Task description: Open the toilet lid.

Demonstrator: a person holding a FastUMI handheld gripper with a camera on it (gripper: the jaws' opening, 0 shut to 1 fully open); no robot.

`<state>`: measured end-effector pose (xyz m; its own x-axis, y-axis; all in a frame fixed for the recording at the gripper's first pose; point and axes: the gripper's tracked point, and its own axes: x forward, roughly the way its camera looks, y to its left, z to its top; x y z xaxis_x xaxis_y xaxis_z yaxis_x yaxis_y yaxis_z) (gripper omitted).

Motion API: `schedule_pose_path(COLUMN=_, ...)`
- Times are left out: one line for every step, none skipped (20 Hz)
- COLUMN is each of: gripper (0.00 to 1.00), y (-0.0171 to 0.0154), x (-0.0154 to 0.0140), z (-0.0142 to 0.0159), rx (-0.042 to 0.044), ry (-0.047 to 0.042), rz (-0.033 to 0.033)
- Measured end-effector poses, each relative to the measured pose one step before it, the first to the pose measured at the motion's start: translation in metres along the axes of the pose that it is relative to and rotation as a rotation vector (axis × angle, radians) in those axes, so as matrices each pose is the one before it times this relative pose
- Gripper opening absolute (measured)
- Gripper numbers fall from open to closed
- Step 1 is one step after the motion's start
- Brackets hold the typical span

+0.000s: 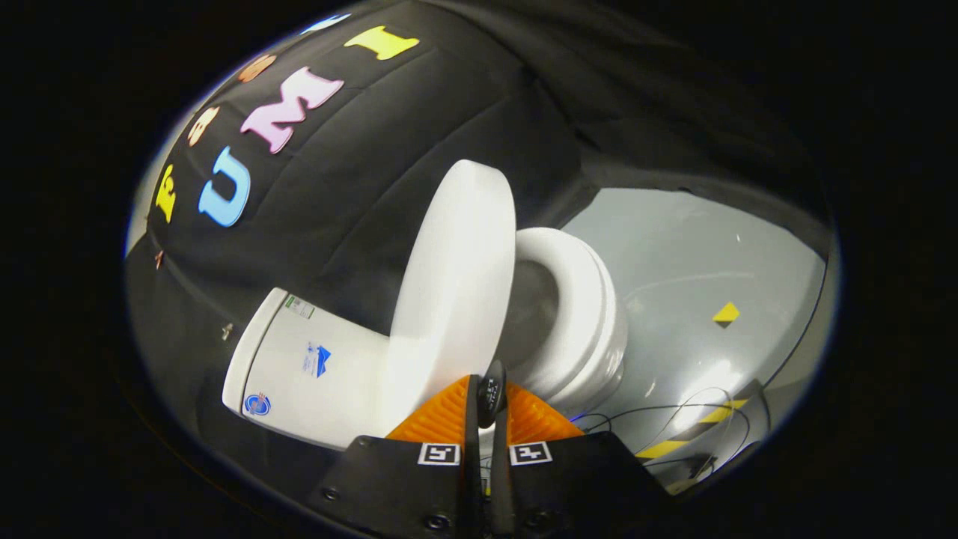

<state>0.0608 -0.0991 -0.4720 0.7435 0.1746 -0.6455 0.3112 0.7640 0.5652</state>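
The gripper [486,400] has its two fingers [445,415] brought close together, with only a very thin gap between them, and in this gap a small dark tab-like object [490,389] is pinched; both fingers press on its sides. I cannot tell for sure what this dark object is or whether it is attached to the lid. Just ahead of the fingertips, and touching or nearly touching them, is the lower edge of the white, smooth, oval plastic toilet lid [456,284]. The lid is raised and stands almost upright on its hinge side, turned edge-on to the camera, so that its thick rim is seen as a broad white band rising away from the fingers. Just beyond the lid, on the right side of the fingers, lies the white rounded toilet seat ring [591,314] on the white ceramic bowl, with the grey inside of the bowl open between the lid and the ring. On the left side of the fingers, beside the foot of the lid, is the white box-shaped ceramic tank [299,367], which carries some small stickers. Behind the tank and the lid hangs the black cloth wall [419,127] of the booth. To the right, beyond the bowl, spreads the glossy grey floor [696,254], with a small yellow and black diamond marker [726,314] well apart from the toilet. Nearer to the fingers on the right, thin dark cables [673,419] lie on the floor next to a yellow and black striped tape [692,430].
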Motion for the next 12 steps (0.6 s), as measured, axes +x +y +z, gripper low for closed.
schedule_pose_path(gripper=0.10, y=0.00835, x=-0.00526, z=0.00208, rx=-0.05192, ry=-0.00387, rz=-0.00767)
schedule_pose_path(gripper=0.06, y=0.01065, x=-0.00324, z=0.00310, rx=-0.04501, ry=-0.00838, rz=-0.00274)
schedule_pose_path(gripper=0.06, y=0.01242, x=-0.00290, z=0.00460, rx=-0.04142, ry=-0.00705, rz=0.00235)
schedule_pose_path(gripper=0.06, y=0.01242, x=-0.00548, z=0.00329, rx=-0.03992, ry=-0.00825, rz=0.00607)
schedule_pose_path(gripper=0.06, y=0.01076, x=-0.00344, z=0.00292, rx=-0.04144, ry=-0.00418, rz=0.00439)
schedule_pose_path(gripper=0.06, y=0.01020, x=-0.00338, z=0.00191, rx=-0.04187, ry=-0.00370, rz=0.00181)
schedule_pose_path(gripper=0.06, y=0.00826, x=-0.00423, z=0.00204, rx=-0.04080, ry=-0.00169, rz=-0.00065)
schedule_pose_path(gripper=0.06, y=0.00807, x=-0.00210, z=0.00295, rx=-0.03711, ry=-0.00110, rz=-0.00142)
schedule_pose_path(gripper=0.06, y=0.00759, x=-0.00208, z=0.00241, rx=-0.03090, ry=-0.00324, rz=0.00067)
schedule_pose_path(gripper=0.06, y=0.00762, x=-0.00264, z=0.00321, rx=-0.02709, ry=-0.00521, rz=0.00322)
schedule_pose_path(gripper=0.06, y=0.00826, x=-0.00229, z=0.00088, rx=-0.02650, ry=-0.00593, rz=0.00302)
schedule_pose_path(gripper=0.06, y=0.00820, x=-0.00240, z=0.00232, rx=-0.02696, ry=-0.00402, rz=0.00222)
